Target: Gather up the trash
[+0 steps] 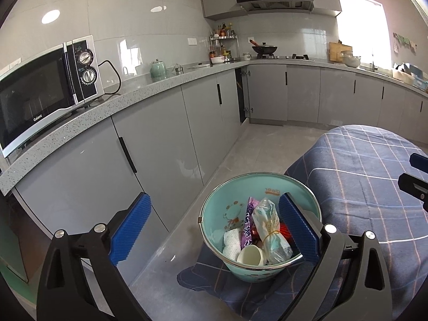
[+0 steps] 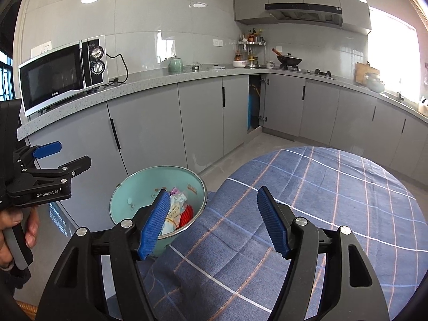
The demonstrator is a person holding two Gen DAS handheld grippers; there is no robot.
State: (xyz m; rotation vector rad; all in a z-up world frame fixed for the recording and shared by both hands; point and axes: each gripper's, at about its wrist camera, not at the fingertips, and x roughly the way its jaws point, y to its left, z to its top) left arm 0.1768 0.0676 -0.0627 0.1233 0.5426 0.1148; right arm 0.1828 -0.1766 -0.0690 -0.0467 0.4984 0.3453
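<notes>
A mint-green bucket [image 1: 214,211] stands on the floor beside a table covered with a blue plaid cloth [image 1: 361,165]. It holds trash: a clear plastic bag [image 1: 270,230], a purple wrapper [image 1: 247,222], a white paper cup [image 1: 250,254], crumpled tissue [image 1: 231,240] and something red [image 1: 285,228]. My left gripper [image 1: 214,227] is open and empty above the bucket. The bucket also shows in the right wrist view [image 2: 128,195]. My right gripper [image 2: 214,222] is open and empty over the plaid cloth [image 2: 321,200]. The left gripper [image 2: 72,157] appears there, open, at the left.
A grey counter [image 1: 160,85] with grey cabinets runs along the wall. A microwave [image 1: 45,85] sits on it, with a green teapot [image 1: 157,69], spice rack [image 1: 223,45] and wok [image 1: 264,49] farther off. One cabinet door [image 2: 254,104] stands open.
</notes>
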